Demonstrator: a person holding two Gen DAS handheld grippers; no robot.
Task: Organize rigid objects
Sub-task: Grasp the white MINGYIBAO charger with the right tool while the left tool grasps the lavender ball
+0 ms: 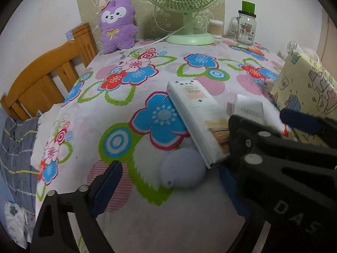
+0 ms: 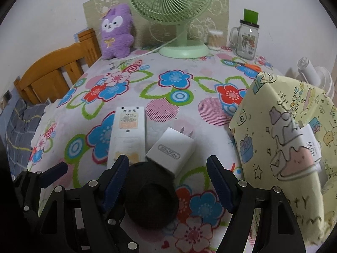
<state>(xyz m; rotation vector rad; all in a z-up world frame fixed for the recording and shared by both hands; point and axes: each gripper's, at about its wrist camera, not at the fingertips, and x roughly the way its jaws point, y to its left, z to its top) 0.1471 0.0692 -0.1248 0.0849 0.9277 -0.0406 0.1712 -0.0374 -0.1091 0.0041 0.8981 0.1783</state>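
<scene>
Two claws sit low in our frames, both spread wide and holding nothing. Our right claw (image 2: 168, 181) straddles a dark round object (image 2: 150, 202) at lower centre, its nature unclear. Just beyond lies the white charger (image 2: 171, 150), prongs pointing away, touching the long white box (image 2: 127, 135) on its left. Both look light, stiff and smooth; we judge the charger's flat sides the best hold. Right of them stands the yellow patterned storage box (image 2: 280, 139). Our left claw (image 1: 172, 175), angled in from the lower left, hovers over the floral table (image 1: 147, 78), with the right gripper crossing its view.
</scene>
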